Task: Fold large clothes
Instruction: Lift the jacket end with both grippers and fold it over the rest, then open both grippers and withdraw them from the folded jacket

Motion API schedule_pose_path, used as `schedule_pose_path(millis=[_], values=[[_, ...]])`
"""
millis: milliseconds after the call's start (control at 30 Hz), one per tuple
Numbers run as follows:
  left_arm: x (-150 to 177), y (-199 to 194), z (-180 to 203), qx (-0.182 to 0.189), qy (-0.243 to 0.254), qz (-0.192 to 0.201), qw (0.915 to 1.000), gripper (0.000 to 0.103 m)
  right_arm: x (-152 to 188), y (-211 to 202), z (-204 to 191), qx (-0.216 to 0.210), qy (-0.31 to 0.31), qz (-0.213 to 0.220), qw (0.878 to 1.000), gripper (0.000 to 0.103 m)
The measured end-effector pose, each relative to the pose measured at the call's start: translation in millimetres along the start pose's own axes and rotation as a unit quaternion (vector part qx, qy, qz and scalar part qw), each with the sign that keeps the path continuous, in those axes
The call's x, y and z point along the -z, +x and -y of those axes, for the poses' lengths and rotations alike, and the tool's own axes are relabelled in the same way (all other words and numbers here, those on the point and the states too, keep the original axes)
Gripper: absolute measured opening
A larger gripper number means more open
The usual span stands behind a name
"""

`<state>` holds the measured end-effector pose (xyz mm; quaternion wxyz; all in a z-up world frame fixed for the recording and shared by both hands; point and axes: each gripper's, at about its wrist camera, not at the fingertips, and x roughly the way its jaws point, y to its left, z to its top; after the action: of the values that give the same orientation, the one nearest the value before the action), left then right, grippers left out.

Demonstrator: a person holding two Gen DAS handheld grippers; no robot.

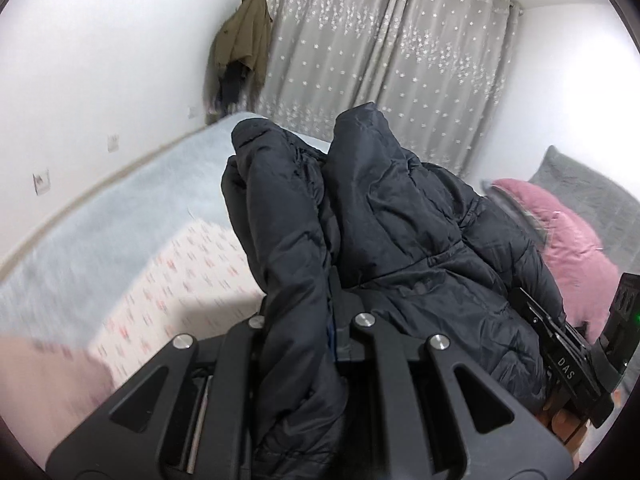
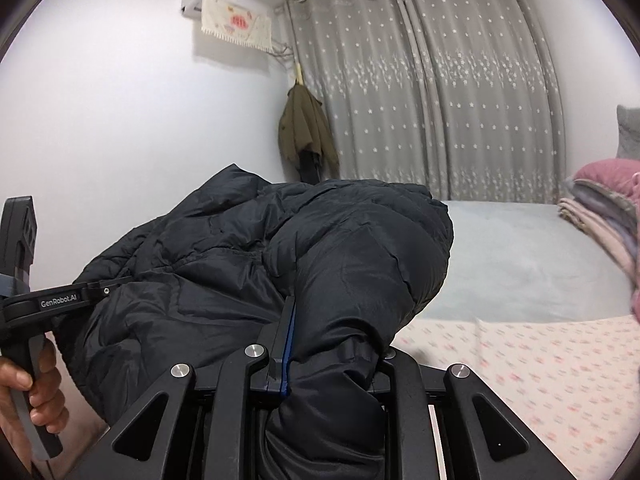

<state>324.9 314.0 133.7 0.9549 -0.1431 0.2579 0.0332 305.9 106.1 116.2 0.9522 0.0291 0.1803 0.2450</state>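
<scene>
A black puffer jacket [image 1: 384,220] is held bunched up above the bed [image 2: 520,256], lifted off the mattress, with a fold of its fabric pinched in each tool. The left gripper [image 1: 320,320] is closed on a hanging fold of the jacket, its fingers almost wholly buried in fabric. The right gripper [image 2: 320,332] is likewise clamped on the jacket, one blue-edged finger [image 2: 289,332] being visible against the cloth. In the right wrist view the person's left hand [image 2: 36,392] is seen wrapped round the other tool's handle, left of the jacket. Only that view shows the air conditioner [image 2: 196,0] high on the wall. In both views an olive coat [image 1: 240,40] is seen hanging behind the jacket beside the grey curtain [image 1: 400,48], and pink bedding [image 1: 568,232] is seen right of the jacket.
</scene>
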Motion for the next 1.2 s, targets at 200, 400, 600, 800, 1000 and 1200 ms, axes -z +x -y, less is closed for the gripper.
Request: schedule_pose_path(millis=[200, 400, 600, 800, 1000, 1200], values=[[-11.9, 62.3, -37.3, -0.075, -0.009, -0.029, 0.9967, 0.014, 9.7, 104.1, -28.4, -0.009, 0.023, -0.012, 1.0, 0.02], [30.4, 142.8, -78.9, -0.142, -0.016, -0.116, 0.983, 0.017, 66.6, 192.4, -37.8, -0.014, 0.036, -0.119, 0.992, 0.02], [44.7, 148.8, -73.7, -0.136, -0.006, -0.104, 0.9852, 0.018, 92.5, 189.7, -32.0, -0.025, 0.047, -0.122, 0.991, 0.021], [38.0, 151.8, -98.3, -0.133, -0.024, -0.11, 0.9847, 0.021, 91.4, 209.8, -22.0, -0.033, 0.062, -0.153, 0.986, 0.022], [44.6, 154.6, -104.4, -0.151, -0.035, -0.12, 0.9806, 0.05, 93.9, 211.3, -9.2, -0.054, 0.079, -0.184, 0.978, 0.033], [40.4, 138.8, -105.3, -0.145, -0.061, -0.127, 0.9794, 0.054, 79.3, 197.5, 7.7, -0.053, 0.094, -0.213, 0.971, 0.058]])
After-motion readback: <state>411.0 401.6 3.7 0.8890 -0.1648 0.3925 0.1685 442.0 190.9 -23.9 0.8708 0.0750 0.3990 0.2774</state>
